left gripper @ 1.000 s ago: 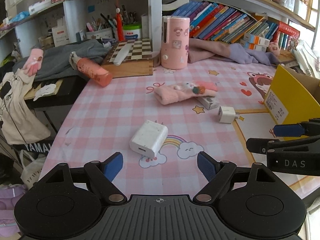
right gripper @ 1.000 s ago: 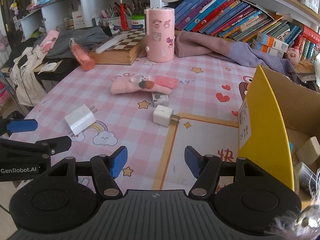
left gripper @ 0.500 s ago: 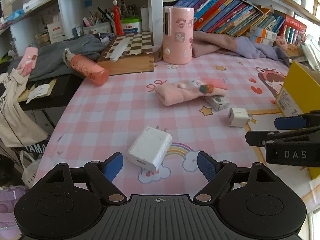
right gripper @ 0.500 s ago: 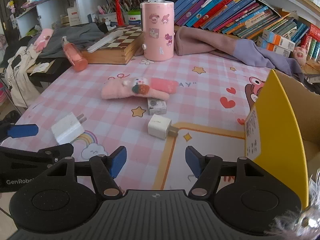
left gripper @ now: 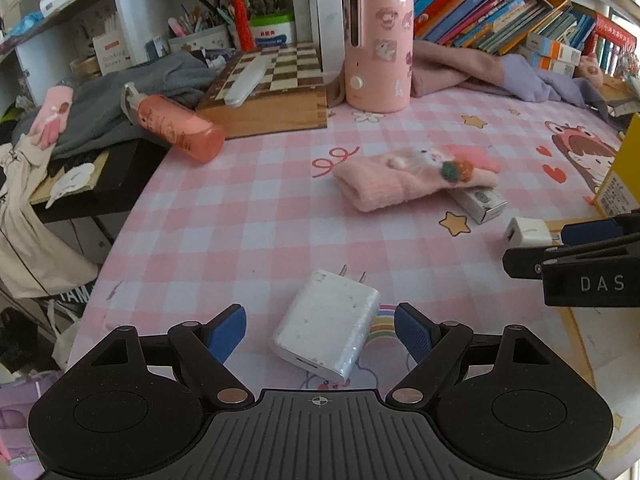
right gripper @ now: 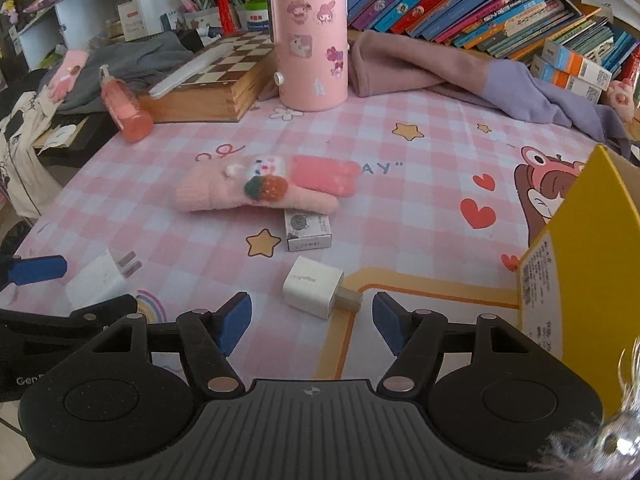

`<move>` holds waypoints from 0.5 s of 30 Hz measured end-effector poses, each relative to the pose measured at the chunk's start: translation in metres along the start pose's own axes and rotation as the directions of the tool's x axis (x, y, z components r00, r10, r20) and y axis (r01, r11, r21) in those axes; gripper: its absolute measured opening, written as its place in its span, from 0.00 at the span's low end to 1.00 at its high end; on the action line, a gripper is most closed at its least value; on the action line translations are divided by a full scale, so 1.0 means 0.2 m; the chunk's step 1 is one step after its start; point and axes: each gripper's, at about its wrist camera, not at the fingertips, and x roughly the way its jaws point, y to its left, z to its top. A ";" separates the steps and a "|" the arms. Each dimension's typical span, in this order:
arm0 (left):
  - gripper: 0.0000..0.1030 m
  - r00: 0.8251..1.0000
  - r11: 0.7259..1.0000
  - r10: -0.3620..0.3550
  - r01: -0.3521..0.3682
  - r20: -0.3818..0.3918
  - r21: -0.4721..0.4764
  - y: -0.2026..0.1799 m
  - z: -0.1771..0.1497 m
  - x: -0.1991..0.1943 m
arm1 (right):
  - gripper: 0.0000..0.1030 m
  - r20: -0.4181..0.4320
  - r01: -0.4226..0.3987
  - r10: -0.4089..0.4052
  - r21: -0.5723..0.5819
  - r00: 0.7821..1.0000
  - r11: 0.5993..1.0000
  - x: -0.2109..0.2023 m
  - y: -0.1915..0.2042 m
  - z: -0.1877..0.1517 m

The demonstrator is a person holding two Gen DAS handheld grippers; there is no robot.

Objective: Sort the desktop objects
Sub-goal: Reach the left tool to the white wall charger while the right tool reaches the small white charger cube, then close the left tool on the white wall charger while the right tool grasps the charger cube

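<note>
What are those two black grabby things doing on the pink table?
A person is tidying the desk with a gripper in each hand. The left gripper is open around the big white charger, not squeezing it. The right gripper is open just short of the small white charger, which lies ahead of its fingers. Neither charger is picked up yet. A yellow box waits on the right.

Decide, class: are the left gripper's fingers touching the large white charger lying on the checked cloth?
Apart. The left wrist view shows pink cloth between each of the left gripper's blue fingers and the large white charger.
</note>
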 end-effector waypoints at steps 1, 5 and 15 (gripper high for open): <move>0.81 1.000 1.000 -0.001 0.001 -0.003 -0.002 0.00 0.00 0.01 | 0.63 -0.003 -0.001 0.001 0.000 1.000 1.000 0.01 0.00 0.01; 0.81 1.000 1.000 -0.001 0.001 -0.023 -0.014 0.02 0.00 0.05 | 0.63 -0.014 0.003 -0.003 -0.006 1.000 1.000 0.06 -0.01 0.02; 0.71 0.999 0.998 -0.034 0.032 -0.028 -0.045 0.04 0.00 0.05 | 0.52 -0.027 0.017 -0.018 -0.022 0.999 1.000 0.10 0.00 0.02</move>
